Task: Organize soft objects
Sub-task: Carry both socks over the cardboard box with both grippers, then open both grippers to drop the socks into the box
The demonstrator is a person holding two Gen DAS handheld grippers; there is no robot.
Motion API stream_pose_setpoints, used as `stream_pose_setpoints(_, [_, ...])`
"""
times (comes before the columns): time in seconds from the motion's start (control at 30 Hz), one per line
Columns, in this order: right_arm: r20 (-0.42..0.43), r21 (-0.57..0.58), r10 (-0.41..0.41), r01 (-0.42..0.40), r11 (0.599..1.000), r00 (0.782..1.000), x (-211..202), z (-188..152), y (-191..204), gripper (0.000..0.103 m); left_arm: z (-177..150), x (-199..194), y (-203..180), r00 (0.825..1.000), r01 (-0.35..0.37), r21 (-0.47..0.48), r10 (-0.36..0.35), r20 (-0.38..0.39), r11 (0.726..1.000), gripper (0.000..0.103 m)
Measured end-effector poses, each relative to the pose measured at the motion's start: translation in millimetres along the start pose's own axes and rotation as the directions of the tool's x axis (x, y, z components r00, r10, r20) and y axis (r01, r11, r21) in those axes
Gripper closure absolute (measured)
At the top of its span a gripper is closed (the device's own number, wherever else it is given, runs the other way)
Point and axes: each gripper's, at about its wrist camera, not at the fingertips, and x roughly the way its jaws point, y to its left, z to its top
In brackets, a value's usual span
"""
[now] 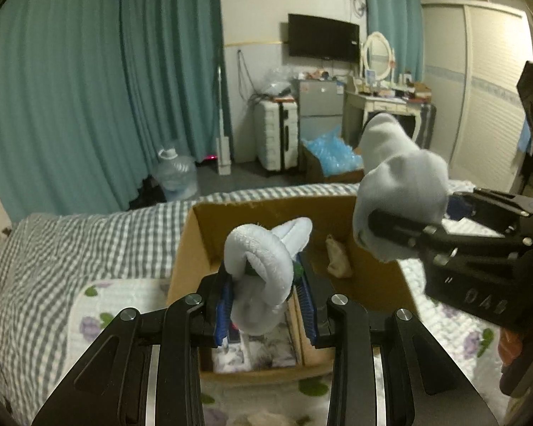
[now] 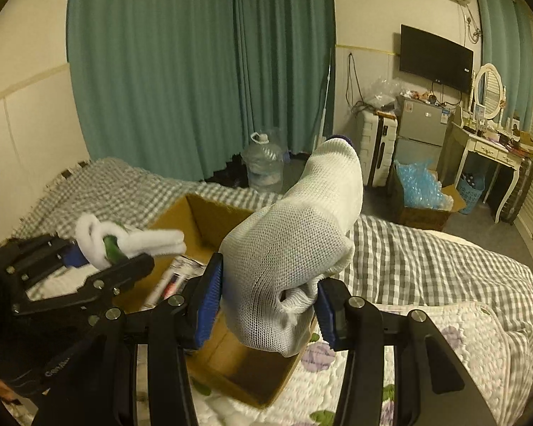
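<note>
Left claw (image 1: 264, 298): closed on a knotted pale blue fleece sock (image 1: 263, 266), pinched between the blue pads (image 1: 222, 310). A green detail shows inside the knot. The bundle is held above the open cardboard box (image 1: 195, 248), clear of its contents.

Right claw (image 2: 266, 305): closed on a white mesh sock (image 2: 295, 248), gripped at its bunched lower end between the blue pads (image 2: 208, 301). The sock stands upward and away from the claw, with a dark blue tip at its far end. It is held over the near right part of the same box.

The two claws are near each other but apart; each appears in the other's view, the right at the right edge of the left wrist view, the left at the left of the right wrist view.

Box: sits on the bed, flaps open. Inside lie a small beige pouch (image 1: 337, 257) against the far wall and some printed packages (image 2: 176, 278) on the floor of the box.

Bed: covered with a grey checked sheet (image 2: 426, 259) and a white floral quilt (image 2: 444, 340) under the box.

Beyond the bed: teal curtains (image 2: 202, 71), a water jug (image 2: 264, 167) on the floor, a white suitcase (image 1: 277, 135), a wall television (image 1: 323, 37), a dressing desk (image 1: 383, 104) with an oval mirror.
</note>
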Motion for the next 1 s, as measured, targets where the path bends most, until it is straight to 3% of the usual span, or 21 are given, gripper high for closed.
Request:
stream_pose_setpoints(0.33, [-0.054, -0.039, -0.033, 0.030, 0.999, 0.998, 61, -19, -5, 0.051, -20, 37, 5, 1.000, 0.002, -0.011, -0.002, -0.018, 1.000, 0.069])
stream_pose_setpoints(0.37, [-0.045, -0.041, -0.044, 0.042, 0.998, 0.998, 60, -19, -4, 0.043, -21, 36, 4, 1.000, 0.004, -0.012, -0.004, -0.019, 1.000, 0.067])
stream_pose_setpoints(0.4, [-0.030, -0.039, -0.052, 0.051, 0.998, 0.998, 58, -19, -4, 0.029, -21, 35, 4, 1.000, 0.004, -0.010, -0.005, -0.018, 1.000, 0.056])
stream_pose_setpoints(0.43, [-0.011, -0.036, -0.057, 0.056, 0.998, 0.998, 54, -17, -4, 0.022, -21, 32, 4, 1.000, -0.008, -0.006, 0.008, -0.014, 1.000, 0.048])
stream_pose_setpoints(0.47, [0.009, -0.029, -0.064, 0.064, 0.998, 0.998, 49, -15, -4, 0.015, -21, 30, 3, 0.999, -0.032, -0.006, 0.032, -0.002, 0.999, 0.031])
stream_pose_setpoints(0.5, [0.035, -0.018, -0.075, 0.076, 0.997, 0.997, 42, -14, -4, 0.011, -21, 25, 3, 0.998, -0.066, -0.009, 0.067, 0.020, 0.998, 0.024])
stream_pose_setpoints(0.57, [0.100, 0.004, -0.114, 0.114, 0.993, 0.988, 25, -10, -5, 0.008, -21, 11, 4, 0.992, -0.103, -0.021, 0.104, 0.064, 0.994, 0.023])
stream_pose_setpoints(0.63, [0.139, 0.023, -0.144, 0.142, 0.990, 0.980, 6, -6, -6, 0.008, -18, -1, 7, 0.994, -0.093, -0.031, 0.095, 0.061, 0.995, 0.023])
stream_pose_setpoints(0.73, [0.152, 0.051, -0.171, 0.165, 0.985, 0.973, -19, 1, -7, 0.007, -10, -26, 13, 0.994, -0.092, -0.041, 0.095, 0.061, 0.995, 0.023])
stream_pose_setpoints(0.87, [0.179, 0.078, -0.184, 0.173, 0.982, 0.967, -69, 14, -1, 0.000, 0, -80, 13, 0.987, -0.112, -0.028, 0.114, 0.117, 0.993, 0.022])
stream_pose_setpoints(0.97, [0.210, 0.046, -0.202, 0.197, 0.979, 0.957, -113, 20, 14, 0.000, 6, -125, 15, 0.977, -0.127, -0.028, 0.130, 0.167, 0.991, 0.002])
stream_pose_setpoints(1.0, [0.221, 0.032, -0.209, 0.207, 0.978, 0.953, -129, 21, 20, 0.000, 7, -143, 15, 0.971, -0.131, -0.034, 0.135, 0.196, 0.991, 0.000])
